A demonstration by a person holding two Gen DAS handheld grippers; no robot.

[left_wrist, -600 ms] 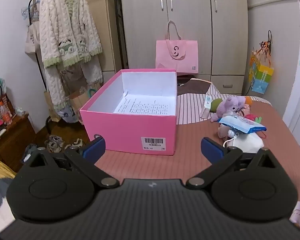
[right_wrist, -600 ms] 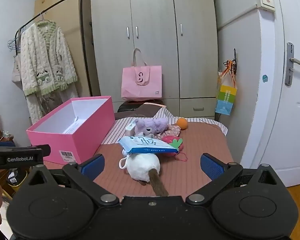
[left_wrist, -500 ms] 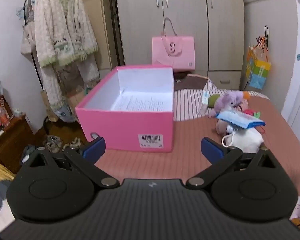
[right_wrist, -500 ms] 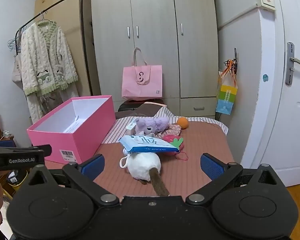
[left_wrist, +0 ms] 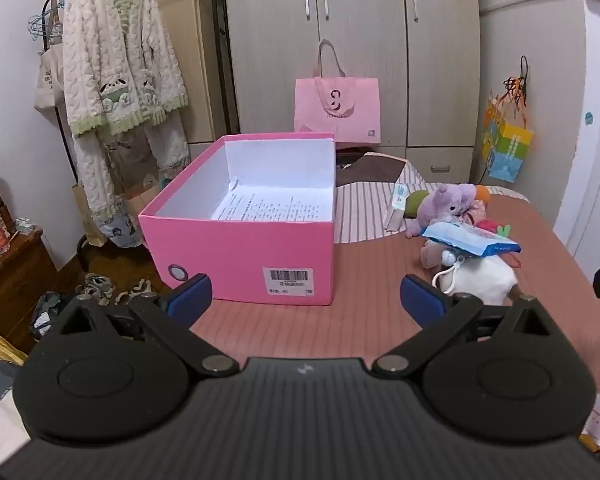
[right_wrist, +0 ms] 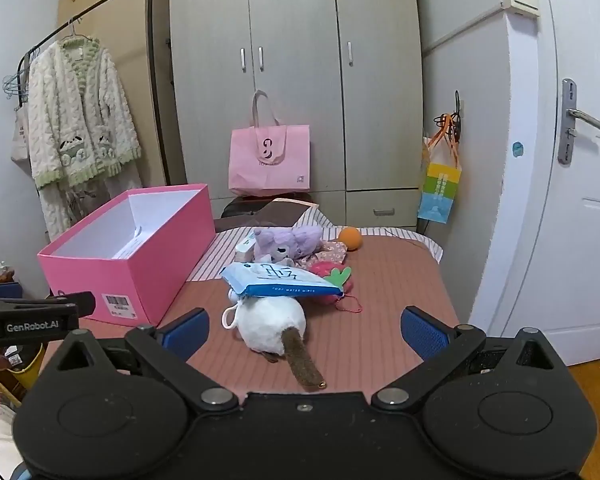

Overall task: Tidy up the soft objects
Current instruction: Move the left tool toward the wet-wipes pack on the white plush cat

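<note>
While both sets of jaws stand spread wide with nothing between them, the left gripper faces the near wall of the pink box and the right gripper faces the pile of soft things.

Surface: a bed under a brownish-pink ribbed cover, with a striped cloth at its far end.

Pink box: open, upright, on the left part of the bed; barcode label on its near wall. A printed sheet of paper lies on its floor; no soft things are inside.

Soft things, all on the bed to the right of the box:
- white plush toy, nearest the right gripper, with a brown tail pointing toward the camera;
- blue pack of wet wipes resting on top of the white plush;
- purple plush toy behind them;
- red strawberry-like plush with green leaves, just right of the pack;
- orange ball farther back.

Background: grey wardrobe, pink tote bag before it, and a white fleece robe hanging on a rack at left.
</note>
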